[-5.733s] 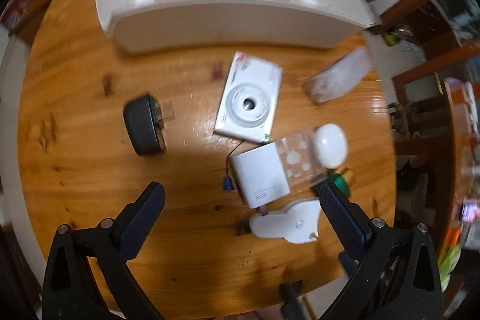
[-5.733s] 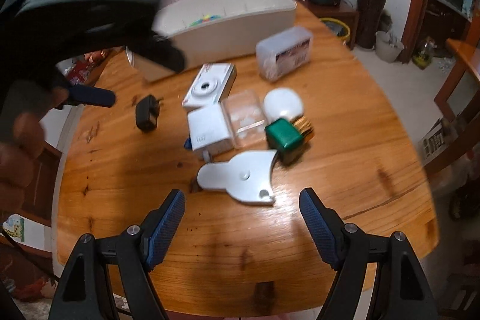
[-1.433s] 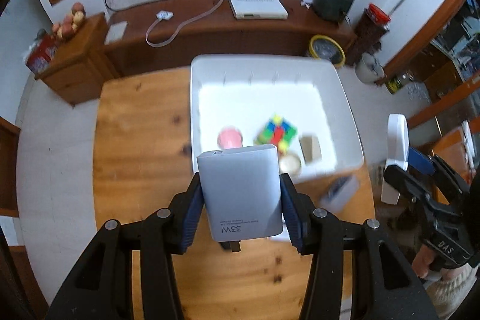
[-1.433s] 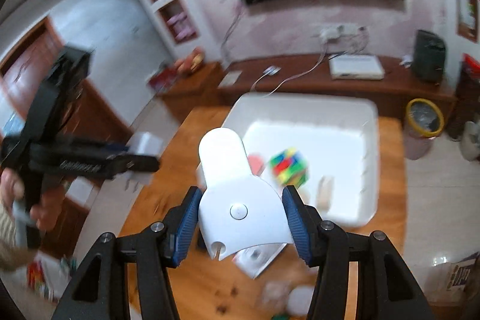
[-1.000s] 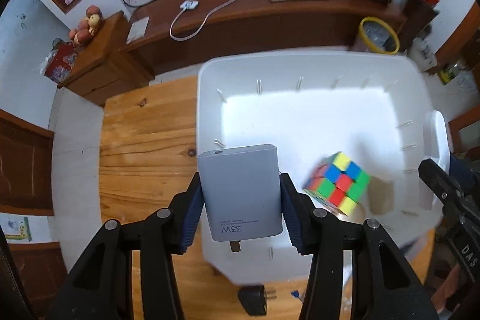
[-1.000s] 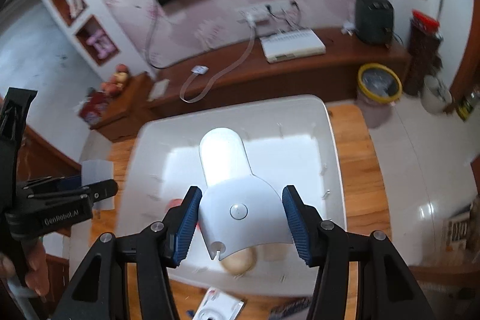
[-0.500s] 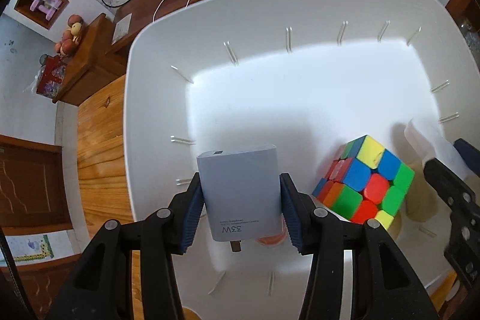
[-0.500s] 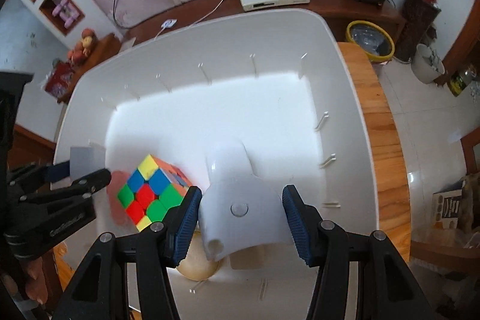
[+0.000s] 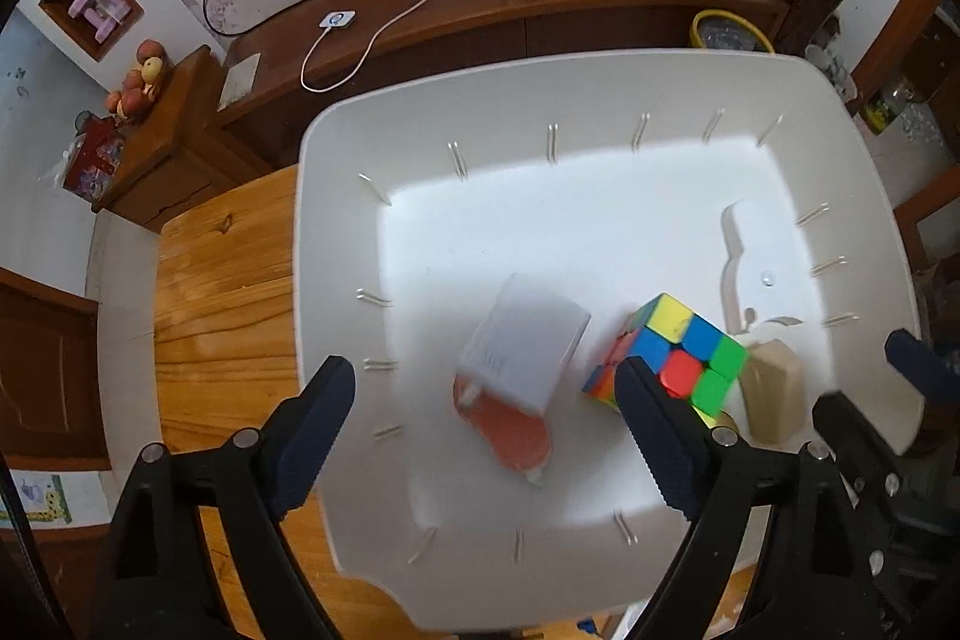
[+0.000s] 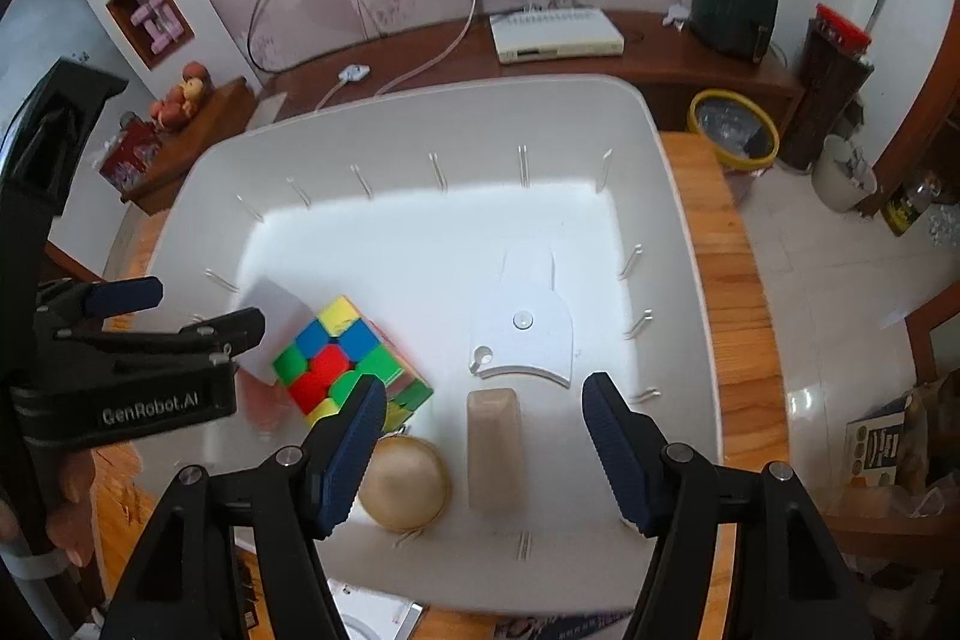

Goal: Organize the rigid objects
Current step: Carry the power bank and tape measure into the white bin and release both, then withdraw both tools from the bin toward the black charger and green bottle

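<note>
A: What do my two cameras show, going left to right?

B: My left camera looks down on the white bin [image 9: 336,244]. The grey charger block [image 9: 522,340] is blurry and lies on a pink round thing [image 9: 519,433]. The color cube [image 9: 672,352] sits at 3 o'clock from it. Only my right camera shows the tan ball [image 10: 405,484] at 6 o'clock from the cube, and a hand at the left edge.

A: Where are the things next to my claws?

B: The left gripper [image 9: 480,436] has its jaws opening wide. The block is down between them, and the pads do not touch it. The right gripper [image 10: 480,448] jaws are opening too. The white flat piece [image 10: 522,328] lies in the bin at 12 o'clock from that claw, loose. The tan block [image 10: 495,451] lies right between the right fingers, not pinched.

A: What changed?

B: Half a second back, I had the block tight in the left claw and the white piece tight in the right. Now both are let go and are down in the bin.
</note>
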`<state>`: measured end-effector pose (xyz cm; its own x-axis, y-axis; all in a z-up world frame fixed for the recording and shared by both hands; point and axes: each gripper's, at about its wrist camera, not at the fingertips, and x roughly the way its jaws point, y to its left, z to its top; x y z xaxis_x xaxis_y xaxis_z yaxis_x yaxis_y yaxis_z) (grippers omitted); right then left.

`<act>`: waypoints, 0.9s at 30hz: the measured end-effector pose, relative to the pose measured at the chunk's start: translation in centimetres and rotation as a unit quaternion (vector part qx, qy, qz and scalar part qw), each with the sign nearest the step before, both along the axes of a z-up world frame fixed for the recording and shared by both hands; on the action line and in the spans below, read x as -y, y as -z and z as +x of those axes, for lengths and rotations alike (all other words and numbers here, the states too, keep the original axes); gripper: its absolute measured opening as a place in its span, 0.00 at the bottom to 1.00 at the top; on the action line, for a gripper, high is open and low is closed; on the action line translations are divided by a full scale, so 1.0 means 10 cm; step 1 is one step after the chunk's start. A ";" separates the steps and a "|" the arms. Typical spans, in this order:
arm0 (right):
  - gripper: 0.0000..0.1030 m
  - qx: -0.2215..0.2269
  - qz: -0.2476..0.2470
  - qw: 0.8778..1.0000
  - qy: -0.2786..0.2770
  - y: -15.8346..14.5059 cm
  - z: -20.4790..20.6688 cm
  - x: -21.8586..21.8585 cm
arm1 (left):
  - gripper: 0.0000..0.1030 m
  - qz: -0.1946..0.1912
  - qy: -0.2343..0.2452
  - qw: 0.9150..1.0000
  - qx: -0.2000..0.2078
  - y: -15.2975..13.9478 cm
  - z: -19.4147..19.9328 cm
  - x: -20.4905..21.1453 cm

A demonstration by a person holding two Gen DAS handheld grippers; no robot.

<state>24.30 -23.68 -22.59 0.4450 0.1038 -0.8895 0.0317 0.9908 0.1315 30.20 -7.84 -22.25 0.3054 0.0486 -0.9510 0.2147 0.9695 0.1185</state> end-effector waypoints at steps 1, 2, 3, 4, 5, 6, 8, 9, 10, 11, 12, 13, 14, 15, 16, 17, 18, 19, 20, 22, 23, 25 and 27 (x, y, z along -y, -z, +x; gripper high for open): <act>0.67 0.005 0.001 1.000 0.000 -0.03 -0.03 -0.01 | 0.87 -0.003 0.000 1.000 0.003 -0.04 -0.03 -0.01; 0.67 0.013 0.004 1.000 -0.001 -0.08 -0.08 -0.03 | 0.87 -0.006 0.001 1.000 0.007 -0.09 -0.07 -0.03; 0.67 0.022 0.007 1.000 -0.002 -0.14 -0.15 -0.05 | 0.87 -0.009 0.002 1.000 0.009 -0.14 -0.11 -0.05; 0.67 0.028 0.007 1.000 -0.002 -0.18 -0.20 -0.07 | 0.87 -0.014 0.002 1.000 0.012 -0.19 -0.15 -0.07; 0.67 0.037 0.005 0.999 -0.004 -0.25 -0.27 -0.09 | 0.87 -0.020 0.003 1.000 0.016 -0.25 -0.20 -0.10; 0.67 0.043 0.004 0.999 -0.006 -0.29 -0.32 -0.12 | 0.87 -0.025 0.005 0.999 0.020 -0.31 -0.26 -0.12; 0.67 0.059 0.001 0.998 -0.009 -0.42 -0.46 -0.17 | 0.87 -0.034 0.008 0.999 0.026 -0.42 -0.35 -0.18; 0.67 0.065 0.001 0.998 -0.009 -0.46 -0.51 -0.19 | 0.87 -0.040 0.010 0.999 0.032 -0.49 -0.41 -0.20; 0.67 0.070 0.002 0.997 -0.010 -0.51 -0.57 -0.20 | 0.87 -0.045 0.011 0.998 0.035 -0.54 -0.46 -0.23; 0.67 0.077 0.004 0.997 -0.009 -0.58 -0.65 -0.23 | 0.87 -0.052 0.014 0.998 0.040 -0.62 -0.52 -0.25; 0.67 0.080 0.006 0.997 -0.007 -0.62 -0.71 -0.24 | 0.87 -0.059 0.017 0.997 0.045 -0.69 -0.58 -0.28; 0.67 0.084 0.009 0.996 -0.006 -0.66 -0.76 -0.25 | 0.87 -0.063 0.019 0.997 0.049 -0.76 -0.63 -0.30; 0.67 0.088 0.011 0.996 -0.005 -0.71 -0.85 -0.28 | 0.87 -0.069 0.023 0.996 0.056 -0.85 -0.72 -0.33; 0.67 0.092 0.010 0.996 -0.005 -0.75 -0.90 -0.30 | 0.87 -0.072 0.026 0.995 0.060 -0.90 -0.76 -0.35; 0.67 0.097 0.009 0.995 -0.004 -0.81 -0.97 -0.32 | 0.87 -0.074 0.031 0.995 0.067 -0.98 -0.85 -0.37; 0.67 0.101 0.008 0.995 -0.004 -0.86 -1.03 -0.35 | 0.87 -0.076 0.034 0.994 0.071 -1.04 -0.90 -0.40; 0.67 0.104 0.007 0.995 -0.003 -0.89 -1.07 -0.36 | 0.87 -0.079 0.039 0.993 0.076 -1.10 -0.96 -0.42; 0.67 0.110 0.007 0.994 -0.001 -0.95 -1.15 -0.38 | 0.87 -0.081 0.044 0.993 0.080 -1.15 -1.02 -0.44; 0.67 0.113 0.008 0.994 0.000 -0.99 -1.19 -0.39 | 0.87 -0.082 0.047 0.992 0.084 -1.20 -1.08 -0.47; 0.67 0.120 0.011 0.993 0.004 -1.08 -1.31 -0.42 | 0.87 -0.087 0.052 0.991 0.089 -1.29 -1.19 -0.52; 0.67 0.123 0.012 0.992 0.005 -1.13 -1.39 -0.43 | 0.87 -0.089 0.054 0.990 0.091 -1.33 -1.25 -0.55; 0.67 0.128 0.010 0.992 0.007 -1.20 -1.49 -0.45 | 0.87 -0.094 0.056 0.989 0.095 -1.40 -1.35 -0.61; 0.67 0.136 0.007 0.991 0.009 -1.28 -1.62 -0.46 | 0.87 -0.097 0.060 0.988 0.101 -1.46 -1.46 -0.66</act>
